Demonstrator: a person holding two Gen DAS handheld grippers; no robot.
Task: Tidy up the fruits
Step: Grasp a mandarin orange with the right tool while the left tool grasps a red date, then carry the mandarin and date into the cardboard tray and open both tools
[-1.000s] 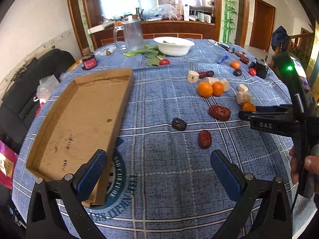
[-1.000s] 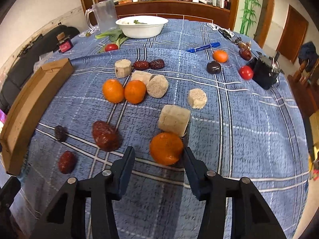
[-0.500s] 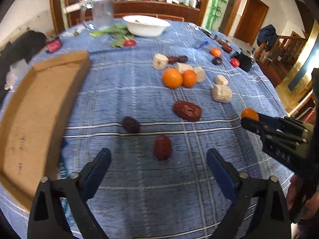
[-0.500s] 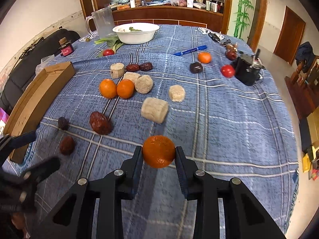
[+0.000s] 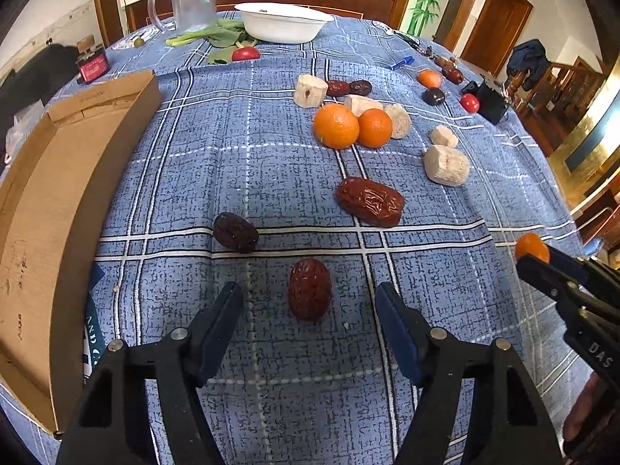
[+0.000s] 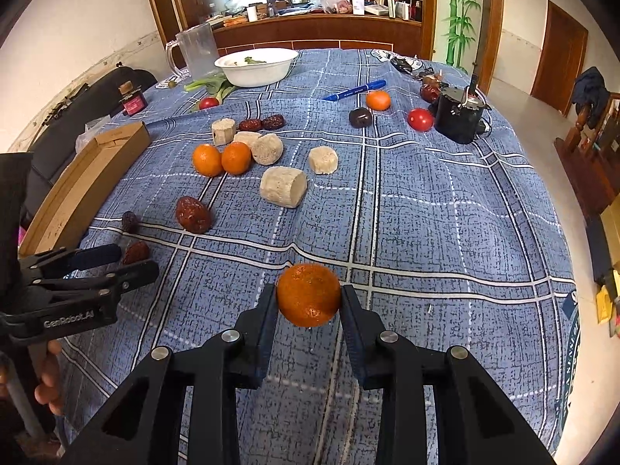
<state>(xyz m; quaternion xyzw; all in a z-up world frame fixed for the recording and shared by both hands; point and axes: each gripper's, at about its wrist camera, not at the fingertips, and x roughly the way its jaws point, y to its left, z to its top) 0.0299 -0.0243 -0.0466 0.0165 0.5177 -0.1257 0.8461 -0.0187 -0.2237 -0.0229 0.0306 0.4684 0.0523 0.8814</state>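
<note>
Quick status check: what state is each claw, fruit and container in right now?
Right claw: shut on mandarin, lifted.
Left claw: closing around red date, no contact.
Cardboard tray: empty.
Two oranges: on cloth, touching.
White bowl: upright.

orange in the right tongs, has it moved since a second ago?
Yes. The orange, clamped in the right tongs, was beside the pale block; now it is lifted clear, nearer the camera side.

I hold a small orange [image 6: 309, 295] above the cloth. A wrinkled red date [image 5: 309, 289] lies between my closing left fingers [image 5: 217, 323].
</note>
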